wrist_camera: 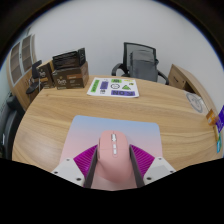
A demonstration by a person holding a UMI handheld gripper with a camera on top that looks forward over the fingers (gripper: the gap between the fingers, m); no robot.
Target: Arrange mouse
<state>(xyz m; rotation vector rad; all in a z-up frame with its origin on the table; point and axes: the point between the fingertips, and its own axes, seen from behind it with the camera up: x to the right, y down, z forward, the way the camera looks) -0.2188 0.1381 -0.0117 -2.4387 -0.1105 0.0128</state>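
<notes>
The pink mouse (113,158) sits between the gripper (112,172) fingers, which press its flanks, at the near edge of the lilac mouse pad (92,130). Light, rigid, smooth-shelled: its flat sides seem the safest hold.

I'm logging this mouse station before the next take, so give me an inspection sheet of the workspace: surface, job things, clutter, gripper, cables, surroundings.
Surface: wooden desk, curved front edge, mostly bare in the middle.
Job's things: pink mouse on a pale mousepad, between the fingers.
Clutter: white sheet with green print at the far side; dark boxes at the far left; small colourful items at the right edge, too small to identify.
Gripper: gripper with both pads against the mouse's sides, shut on it.
Cables: nothing seen.
Surroundings: office chair behind the desk, white wall beyond.
</notes>
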